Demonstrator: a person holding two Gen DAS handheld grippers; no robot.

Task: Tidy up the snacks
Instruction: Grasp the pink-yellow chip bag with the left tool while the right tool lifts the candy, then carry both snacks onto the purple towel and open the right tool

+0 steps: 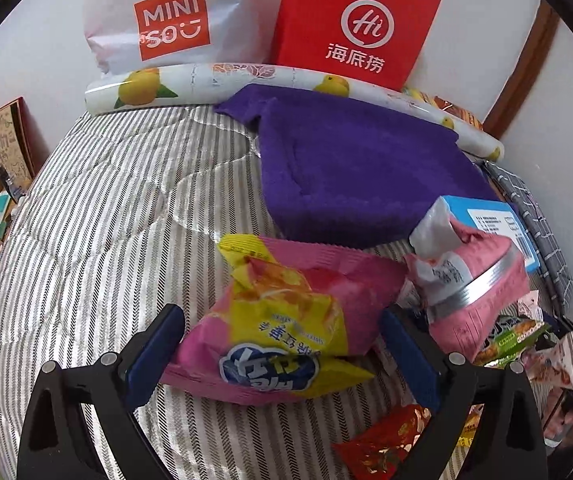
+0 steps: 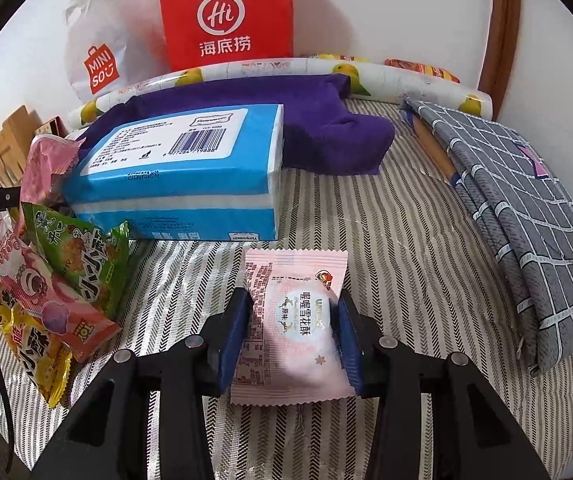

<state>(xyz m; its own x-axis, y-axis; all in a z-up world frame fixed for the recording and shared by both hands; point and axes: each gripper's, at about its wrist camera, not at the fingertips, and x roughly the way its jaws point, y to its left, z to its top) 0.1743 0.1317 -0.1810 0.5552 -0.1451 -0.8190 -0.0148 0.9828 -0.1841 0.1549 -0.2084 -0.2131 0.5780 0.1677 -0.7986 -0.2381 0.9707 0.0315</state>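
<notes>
The right tongs [image 2: 292, 336] squeeze the slippery pink snack pack [image 2: 292, 328], which may slip, while the left tongs [image 1: 282, 356] gape around the chip bag [image 1: 282, 320].

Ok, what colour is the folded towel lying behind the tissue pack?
Deep purple. The folded towel shows best in the left wrist view, beyond the tissue pack.
</notes>
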